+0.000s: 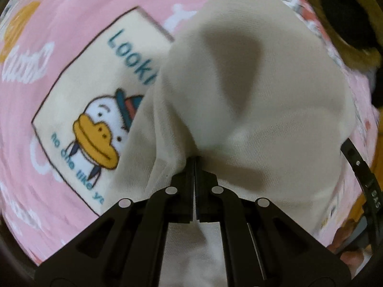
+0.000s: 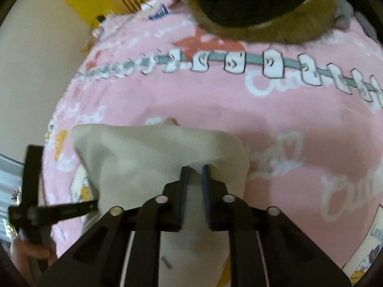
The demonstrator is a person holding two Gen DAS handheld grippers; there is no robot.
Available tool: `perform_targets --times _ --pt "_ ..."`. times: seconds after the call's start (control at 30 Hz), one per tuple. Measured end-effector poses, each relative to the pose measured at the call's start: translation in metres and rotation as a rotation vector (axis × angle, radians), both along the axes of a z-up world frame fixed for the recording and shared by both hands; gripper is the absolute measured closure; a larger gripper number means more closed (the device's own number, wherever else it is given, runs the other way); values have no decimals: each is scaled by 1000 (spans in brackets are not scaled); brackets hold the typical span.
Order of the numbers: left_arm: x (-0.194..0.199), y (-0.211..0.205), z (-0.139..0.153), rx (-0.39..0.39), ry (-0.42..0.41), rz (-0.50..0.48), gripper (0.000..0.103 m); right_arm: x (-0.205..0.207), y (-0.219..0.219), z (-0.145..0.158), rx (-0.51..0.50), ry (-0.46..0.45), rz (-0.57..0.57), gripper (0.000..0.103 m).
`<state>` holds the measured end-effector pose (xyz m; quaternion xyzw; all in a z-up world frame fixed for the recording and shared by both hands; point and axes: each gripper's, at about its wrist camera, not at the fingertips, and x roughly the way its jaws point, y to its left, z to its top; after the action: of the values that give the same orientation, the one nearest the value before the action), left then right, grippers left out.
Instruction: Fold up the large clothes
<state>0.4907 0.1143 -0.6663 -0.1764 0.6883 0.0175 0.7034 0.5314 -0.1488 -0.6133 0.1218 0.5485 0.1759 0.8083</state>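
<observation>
Left wrist view: left gripper [image 1: 194,161] is pointing steeply down, jaws pressed together on a gathered fold of the cream garment [image 1: 251,91]. The cloth is bunching right at the fingertips and billowing up toward 12 o'clock, filling the centre and the 3 o'clock side of the view. More of the same cloth is showing between the linkage arms at 6 o'clock.

The garment is lying over a pink printed bedspread [image 1: 71,19]. At 9 o'clock of the fingertips a cream printed panel with a cartoon duck [image 1: 95,129] is showing, its right edge covered by the garment. At 1 o'clock a brown furry item with a black centre [image 1: 344,24] is sitting on the spread, apart from the garment.

Right wrist view: right gripper [image 2: 195,169] is standing partly open, a clear gap between the two fingers; the garment [image 2: 143,153] is lying under and just past the tips, and the pads are not visibly pressing on it. At 8 o'clock, the other gripper's black frame [image 2: 33,191] is in a hand [image 2: 28,251]. The furry item [image 2: 263,26] is at 12 o'clock.
</observation>
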Motion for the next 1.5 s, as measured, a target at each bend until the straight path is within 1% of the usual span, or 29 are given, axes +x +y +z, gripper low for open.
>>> perform_targets --times 0.03,0.07,0.1,0.13,0.17,0.2,0.27,0.33,0.4,0.43,0.47,0.5,0.57,0.63,0.7,0.77,0.8,0.87,0.93,0.97,1.03,1.1,1.13,1.2,1.27,1.33,1.4,1.43,1.5 --pt "-1 0 4 -22 -14 -27 101 -7 -8 2 23 7 -24 25" --pt "-6 4 12 -72 -35 -50 96 -23 -21 7 61 -2 -70 18" --pt "-13 9 19 -134 -51 -61 79 -40 -34 13 97 -16 -104 20" --pt "-19 15 25 -158 -62 -62 61 -51 -39 15 111 -6 -116 20" --pt "-28 23 36 -182 -95 -60 29 -66 -49 15 132 26 -129 20" --pt "-37 31 46 -197 -125 -58 16 -82 -59 13 163 60 -146 20" --pt "-49 46 57 -228 -156 -44 16 -103 -71 8 198 112 -185 20" --pt "-58 61 62 -302 -167 -27 12 -124 -83 4 241 161 -213 20" --pt "-61 73 57 -391 -167 -39 8 -140 -89 -2 283 191 -228 19" --pt "-60 76 55 -399 -159 -54 8 -143 -89 -6 290 204 -228 19" --pt "-59 80 46 -408 -136 -81 8 -144 -88 -9 296 215 -224 19" --pt "-55 80 34 -434 -118 -89 8 -144 -87 -15 319 229 -217 19" --pt "-54 88 17 -482 -90 -88 8 -139 -84 -27 355 244 -212 18" --pt "-51 89 -1 -495 -58 -112 8 -129 -77 -35 358 237 -192 18" --pt "-50 83 -13 -551 -53 -151 8 -119 -70 -42 377 212 -164 17" --pt "-51 73 -23 -538 -48 -195 8 -111 -66 -48 409 207 -148 16" --pt "-51 67 -27 -508 -51 -220 8 -108 -64 -50 406 199 -143 16" --pt "-56 61 -26 -484 -81 -272 8 -102 -59 -54 376 198 -121 15" --pt "-60 50 -24 -448 -106 -359 7 -102 -57 -58 414 216 -109 14" --pt "-62 48 -23 -440 -110 -383 7 -102 -55 -61 443 235 -97 14" --pt "-63 50 -19 -442 -113 -377 7 -101 -51 -60 414 233 -80 13" --pt "-63 55 -16 -413 -124 -366 7 -101 -49 -58 430 217 -61 13" --pt "-64 56 -14 -395 -123 -371 7 -101 -47 -59 432 226 -54 13" --pt "-67 58 -18 -385 -113 -371 6 -104 -40 -62 420 249 -26 11" --pt "-65 50 -21 -363 -113 -386 6 -109 -35 -63 393 245 -14 8" --pt "-62 35 -23 -350 -121 -402 6 -111 -33 -65 407 255 -20 8" --pt "-59 18 -25 -357 -115 -403 6 -116 -30 -70 451 292 -20 8" --pt "-58 14 -25 -374 -118 -391 6 -119 -28 -70 456 305 -14 7" --pt "-59 8 -23 -452 -120 -345 6 -121 -27 -69 464 292 -10 7"
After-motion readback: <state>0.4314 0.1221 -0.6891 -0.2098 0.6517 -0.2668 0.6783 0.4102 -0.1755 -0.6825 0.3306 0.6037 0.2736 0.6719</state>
